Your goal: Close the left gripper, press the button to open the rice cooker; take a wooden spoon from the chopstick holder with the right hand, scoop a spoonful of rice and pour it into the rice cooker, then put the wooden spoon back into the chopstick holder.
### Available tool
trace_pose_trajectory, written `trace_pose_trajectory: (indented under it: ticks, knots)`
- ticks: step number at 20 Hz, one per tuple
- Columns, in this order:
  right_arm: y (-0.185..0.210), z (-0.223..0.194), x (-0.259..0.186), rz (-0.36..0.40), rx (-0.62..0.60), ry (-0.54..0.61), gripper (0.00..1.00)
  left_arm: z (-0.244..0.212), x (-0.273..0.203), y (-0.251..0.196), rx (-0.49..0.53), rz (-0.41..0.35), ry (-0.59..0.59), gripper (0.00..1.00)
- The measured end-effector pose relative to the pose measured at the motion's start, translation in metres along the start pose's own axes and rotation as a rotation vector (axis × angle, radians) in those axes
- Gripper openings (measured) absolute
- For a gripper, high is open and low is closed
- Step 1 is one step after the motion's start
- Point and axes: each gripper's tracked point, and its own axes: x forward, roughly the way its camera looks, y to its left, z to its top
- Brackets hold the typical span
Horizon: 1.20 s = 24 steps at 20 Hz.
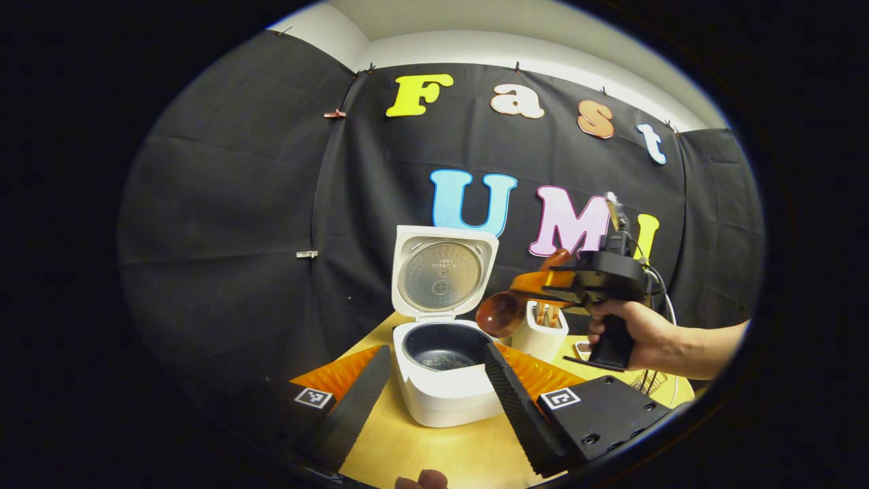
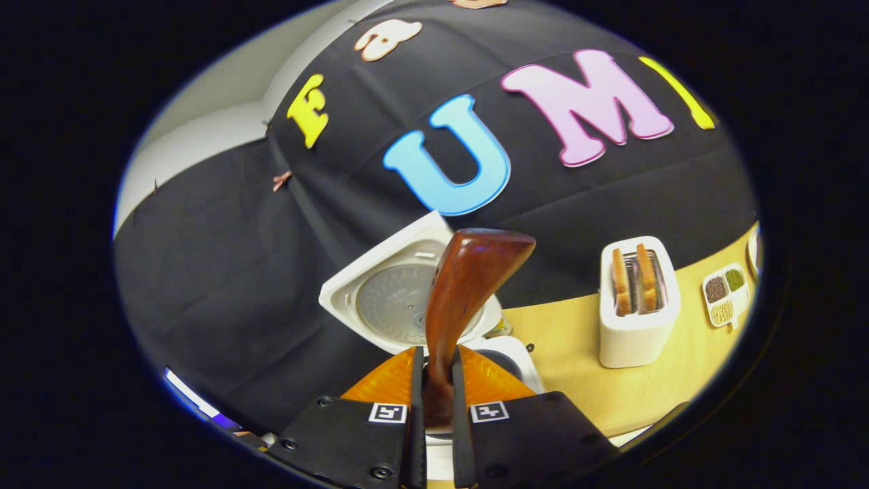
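The rice cooker (image 1: 445,360) sits low at centre of the left gripper view, lid up, between the left gripper (image 1: 434,390) and its spread fingers. At right, the right gripper (image 2: 434,401) pinches the wooden spoon (image 2: 461,299) by its handle — just above the white chopstick holder (image 1: 540,333).

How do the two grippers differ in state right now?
The left gripper has its fingers spread apart with nothing between them, framing the rice cooker; the right gripper is shut on the wooden spoon. The left sits low over the table; the right is raised beside the cooker's open lid. Both are hand-held.
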Motion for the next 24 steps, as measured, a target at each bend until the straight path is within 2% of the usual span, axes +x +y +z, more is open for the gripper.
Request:
trace_pose_trajectory:
  ticks: [6, 13, 18, 24]
  knots:
    - [-0.081, 0.057, -0.102, -0.116, 0.066, -0.117, 0.19, 0.008, 0.009, -0.028, 0.017, -0.054, -0.011, 0.95]
    - [-0.183, 0.085, -0.221, -0.294, 0.04, -0.19, 0.19, 0.015, 0.024, -0.059, 0.017, -0.109, -0.008, 0.95]
    - [-0.26, 0.087, -0.283, -0.455, -0.05, -0.168, 0.19, 0.016, 0.025, -0.078, 0.045, -0.123, -0.001, 0.95]
    - [-0.332, 0.064, -0.322, -0.587, -0.132, -0.084, 0.19, 0.019, 0.021, -0.097, 0.072, -0.125, 0.008, 0.95]
